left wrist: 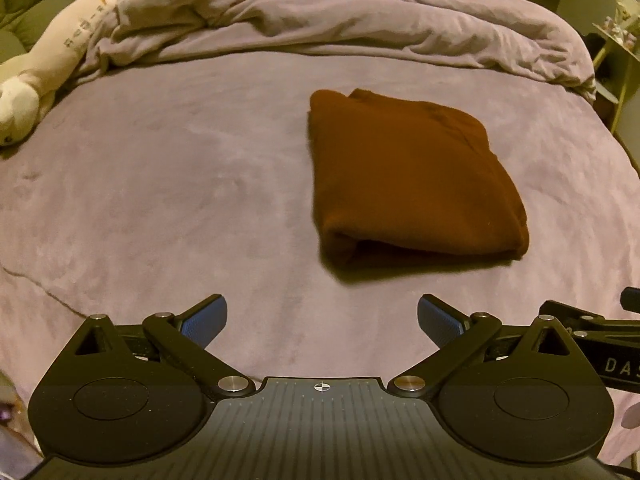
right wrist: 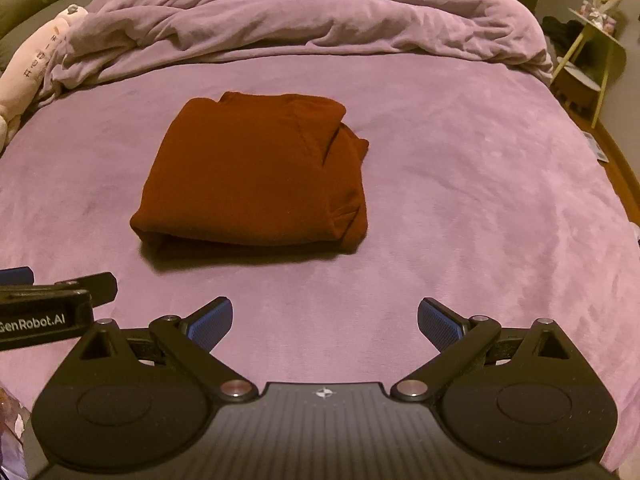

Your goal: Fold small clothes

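Progress: fold looks finished, nothing visibly left but perhaps tidying | garment (right wrist: pixel 256 176): rust-brown, a compact rectangular bundle, layers stacked, one flap edge showing on its right side | place: mid-bed (right wrist: pixel 460 208), toward the near edge, short of the bunched duvet (right wrist: pixel 304 20) | left gripper (left wrist: pixel 322 322) and right gripper (right wrist: pixel 325 322): both spread wide, holding nothing, hovering just short of it
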